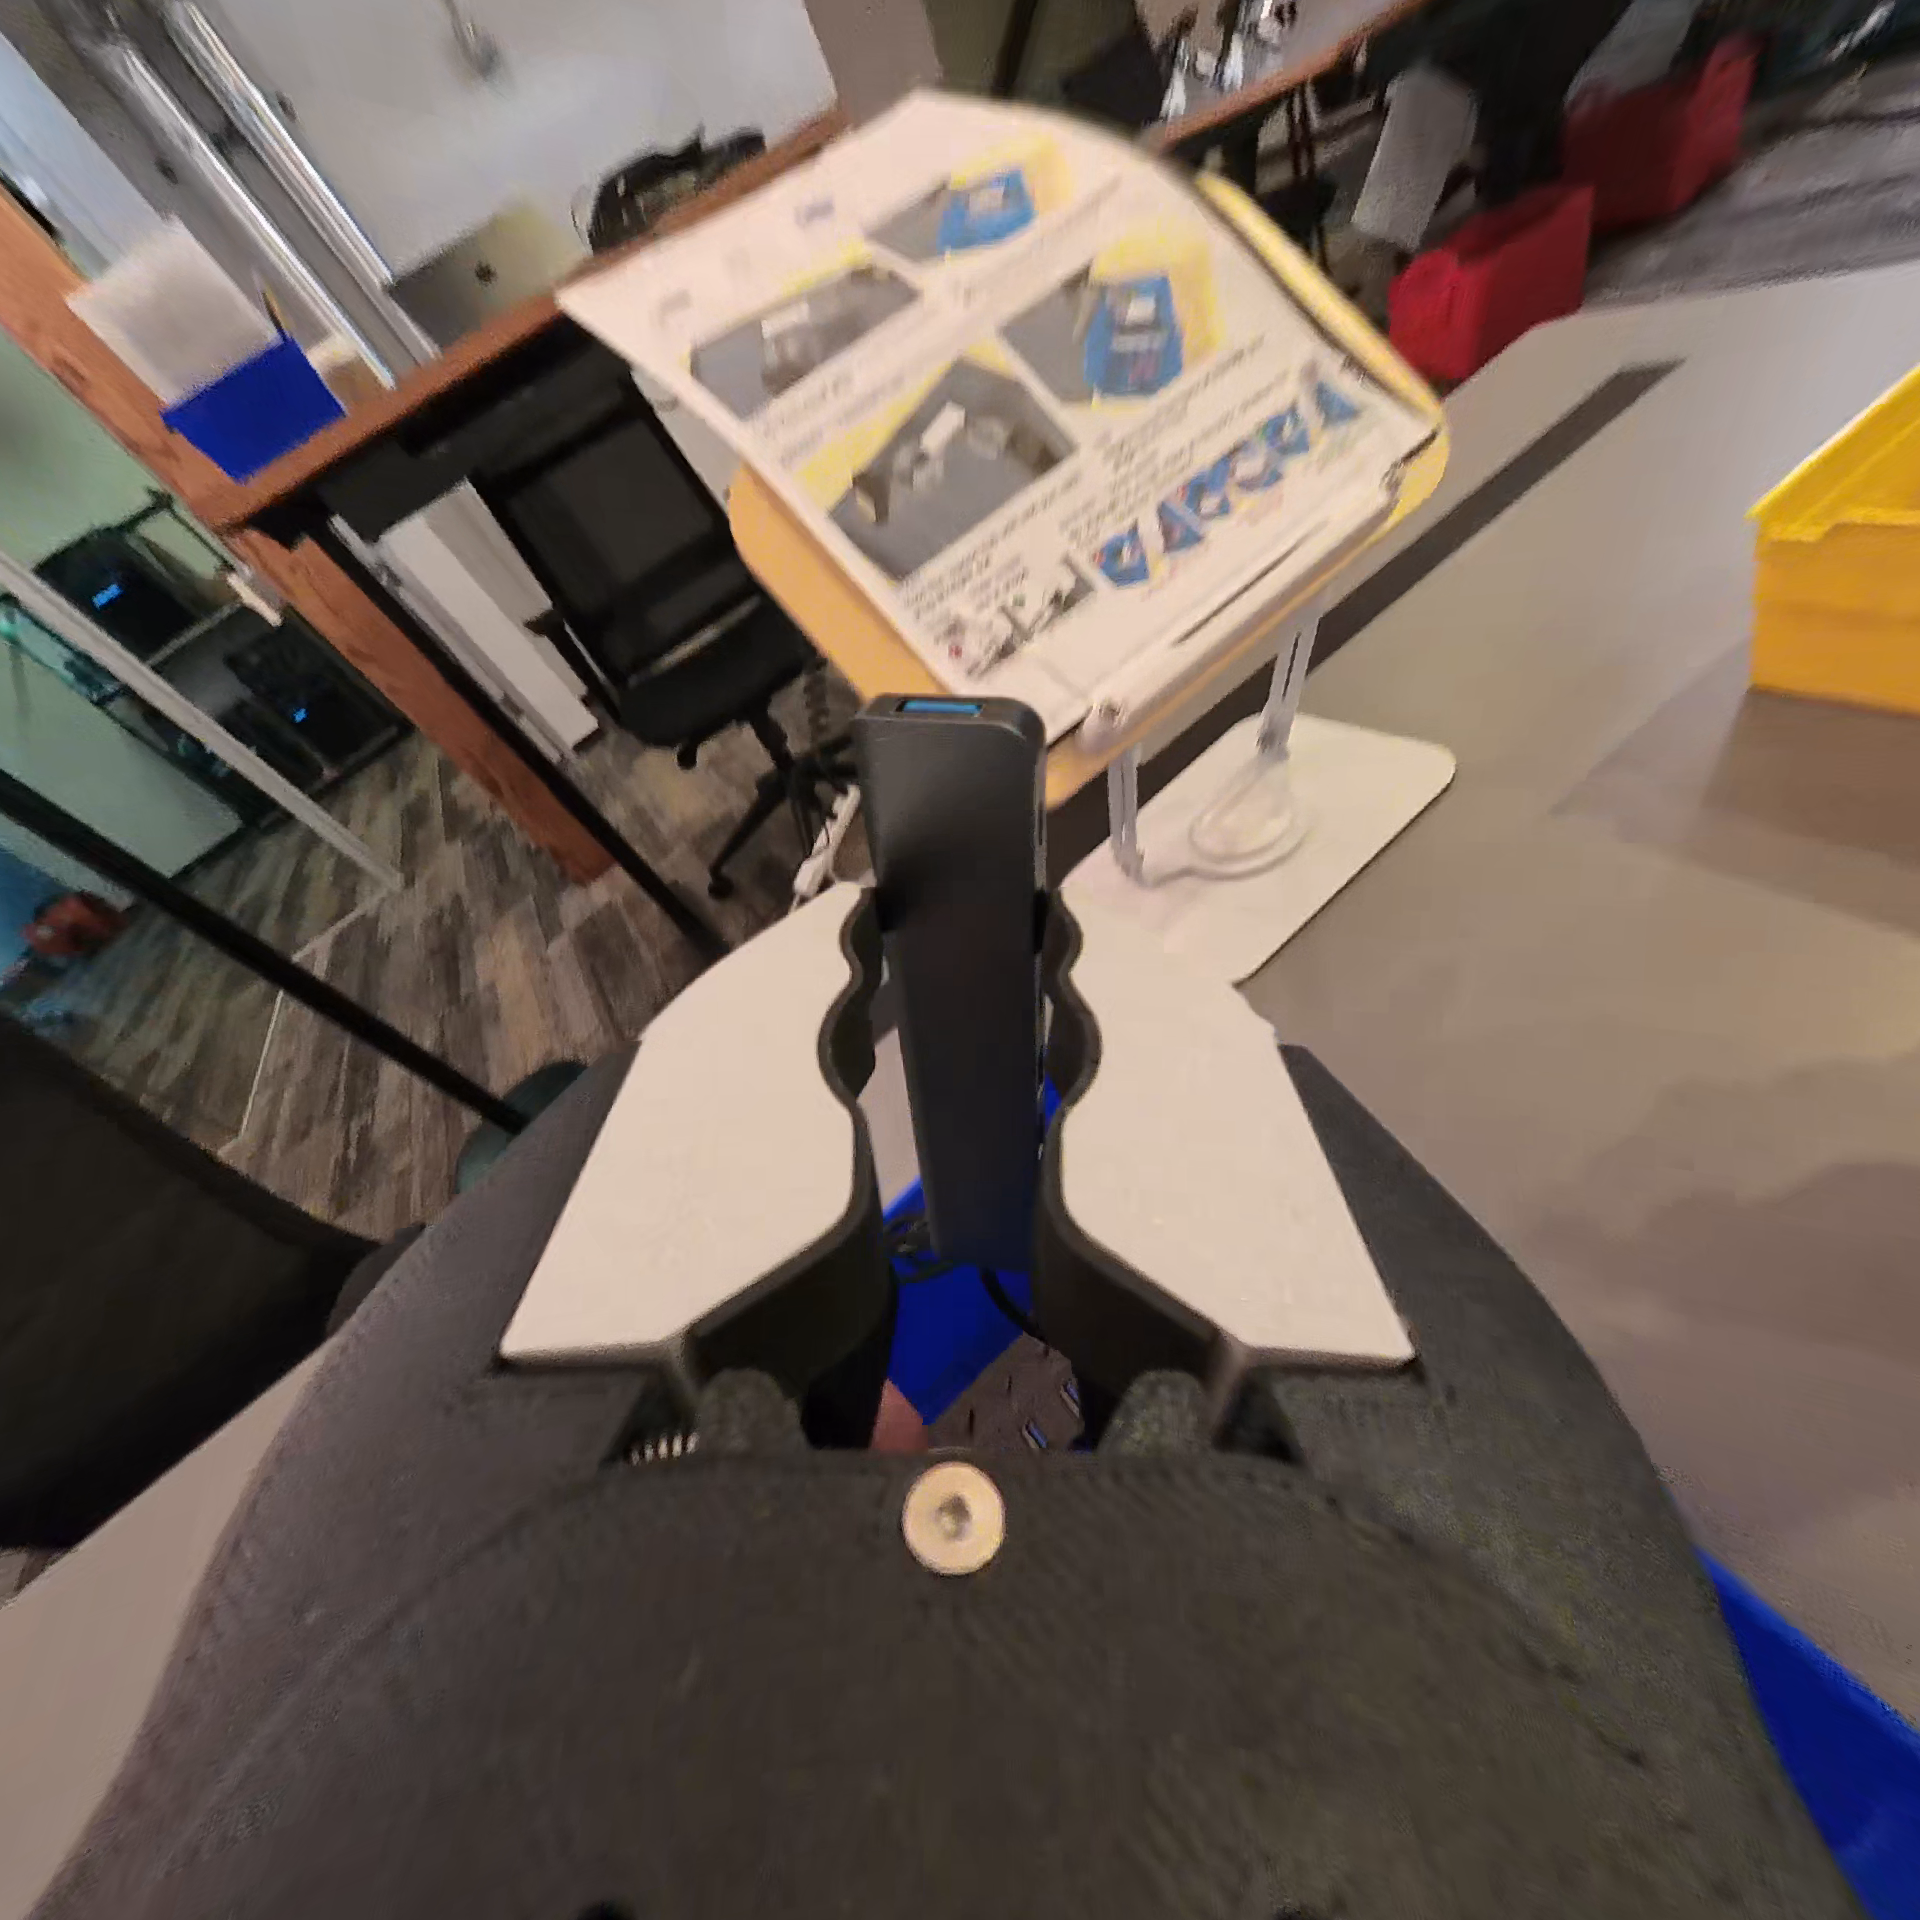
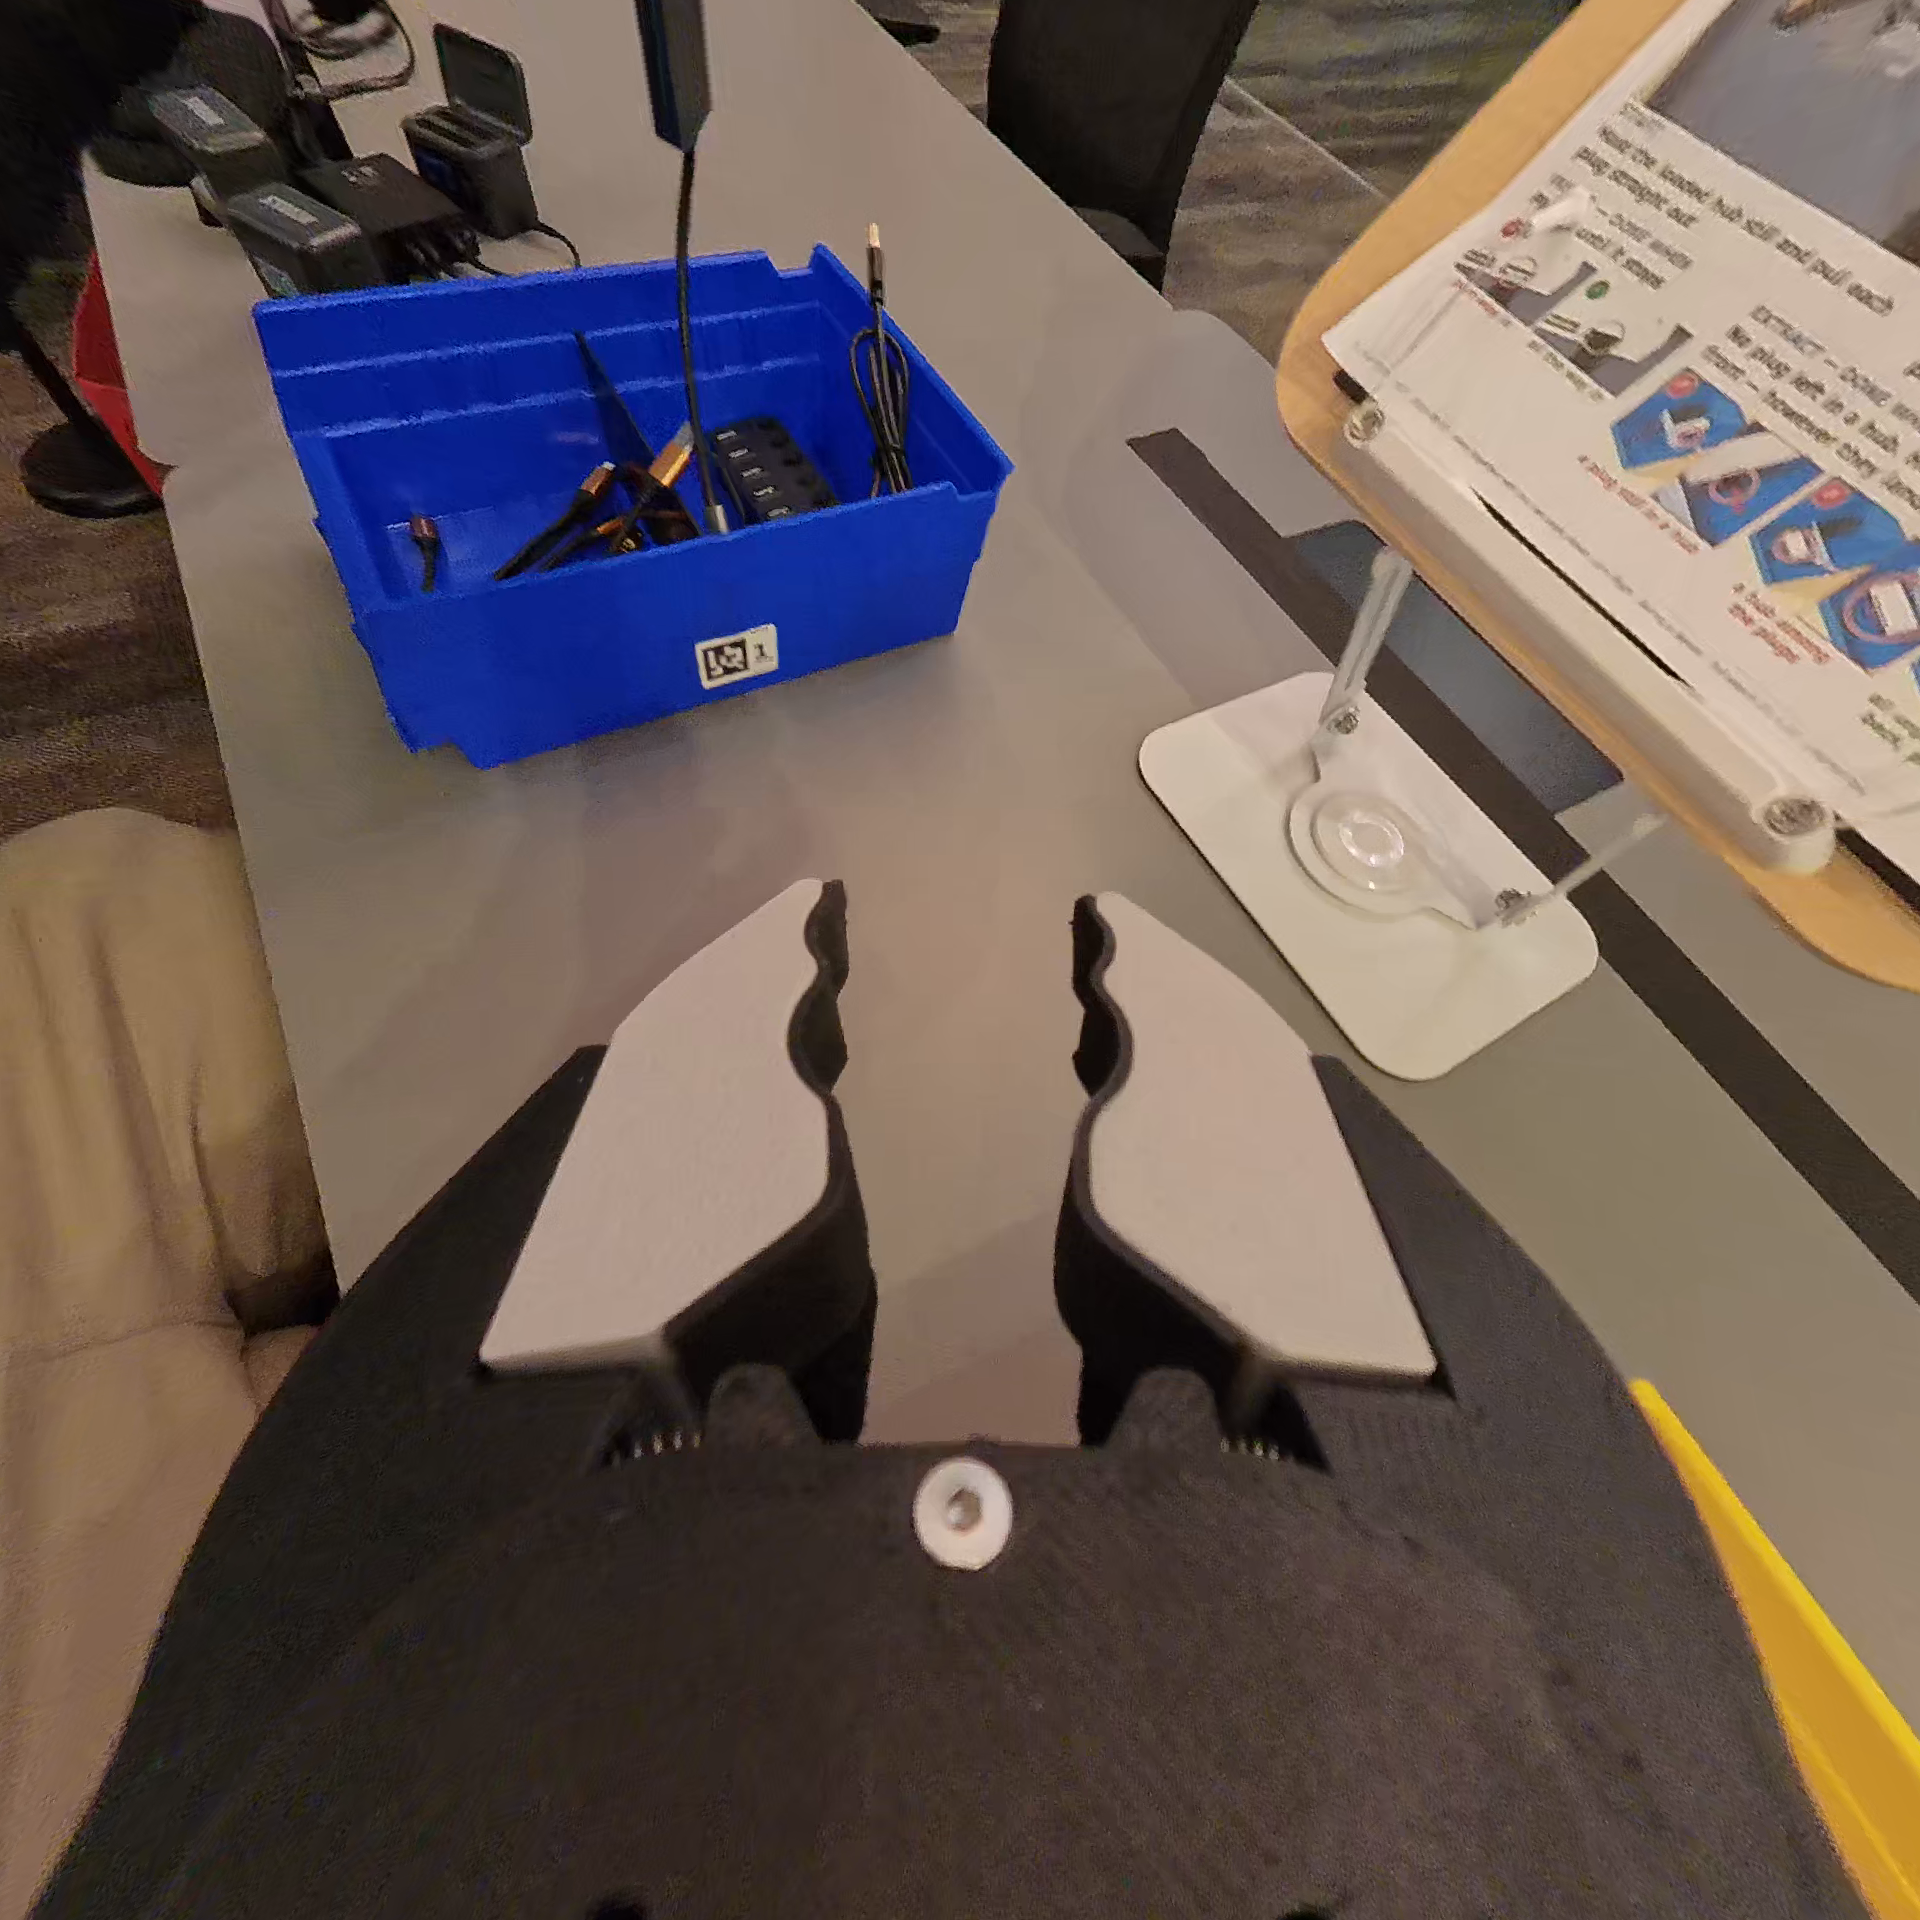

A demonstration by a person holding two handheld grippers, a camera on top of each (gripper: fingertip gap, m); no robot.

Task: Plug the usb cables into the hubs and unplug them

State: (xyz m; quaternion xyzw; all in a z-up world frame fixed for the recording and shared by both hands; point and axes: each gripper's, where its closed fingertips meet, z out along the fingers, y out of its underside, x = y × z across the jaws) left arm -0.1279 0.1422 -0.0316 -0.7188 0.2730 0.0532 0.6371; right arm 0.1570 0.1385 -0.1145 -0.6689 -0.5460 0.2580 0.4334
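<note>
My left gripper (image 1: 956, 914) is shut on a slim black USB hub (image 1: 961, 935) and holds it raised in the air, its blue port end pointing away. The same hub (image 2: 673, 62) shows at the top of the right wrist view, with its black cable (image 2: 686, 332) hanging down into the blue bin (image 2: 665, 623). The bin holds a second black multi-port hub (image 2: 769, 468) and several black cables with orange plugs (image 2: 613, 499). My right gripper (image 2: 954, 914) is open and empty above the grey table (image 2: 935, 790), well short of the bin.
An instruction sheet on a tilted wooden board (image 2: 1662, 436) with a white stand base (image 2: 1361, 883) is at the right. Yellow bins (image 1: 1839, 561) stand beyond it. Black chargers (image 2: 343, 208) lie behind the blue bin. A beige seat (image 2: 114, 1091) is at the table's left edge. The grippers' ends are close to 30 cm from one another.
</note>
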